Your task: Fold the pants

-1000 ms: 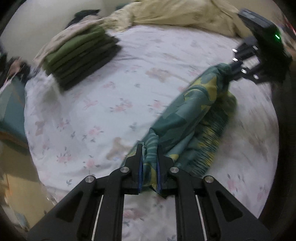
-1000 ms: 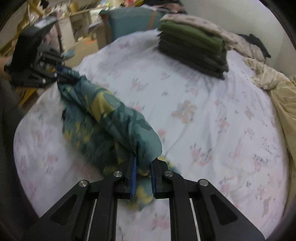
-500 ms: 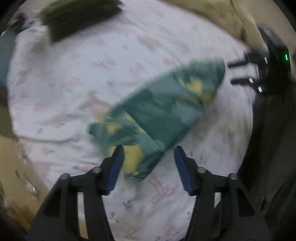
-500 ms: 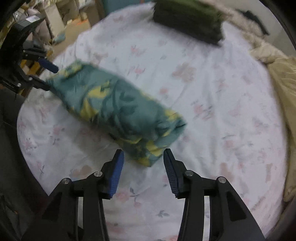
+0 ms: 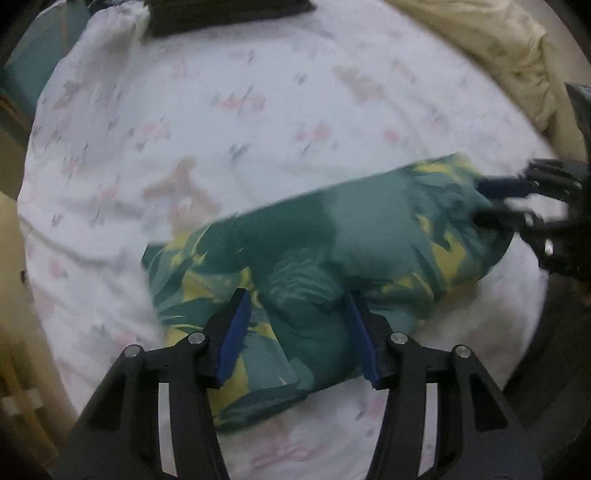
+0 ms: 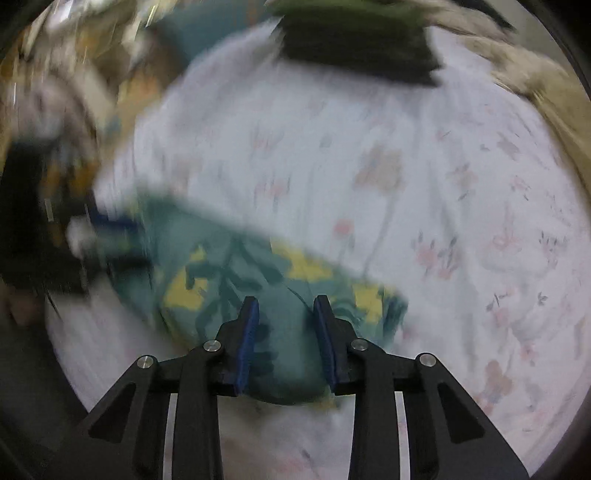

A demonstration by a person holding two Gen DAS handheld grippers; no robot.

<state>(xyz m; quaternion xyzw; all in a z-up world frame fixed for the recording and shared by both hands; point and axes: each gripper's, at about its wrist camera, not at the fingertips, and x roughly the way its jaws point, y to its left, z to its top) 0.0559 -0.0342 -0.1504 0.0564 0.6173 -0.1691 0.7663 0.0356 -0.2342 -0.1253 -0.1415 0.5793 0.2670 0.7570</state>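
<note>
Pants, teal with yellow leaf print, lie folded into a thick bundle on the bed with its white floral sheet, stretching from near left to mid right in the left wrist view. The left gripper points down over the bundle's near left end; its jaws are closing, the fabric lies between the blue pads, yet gaps show and the pads do not press it. At the right end of the bundle the right gripper appears blurred, its fingers at the cloth edge. A dark stack of folded clothes sits at the far edge of the bed, and a beige blanket is bunched at the far right.

In the right wrist view, heavily blurred, the pants run from the far left toward the near middle. The right gripper stands over their near end, jaws closing with cloth between them, the pads not clamped on it. The left gripper is a dark smear at the bundle's left end; its state cannot be told here. The stack lies at the far side, the blanket to its right.
</note>
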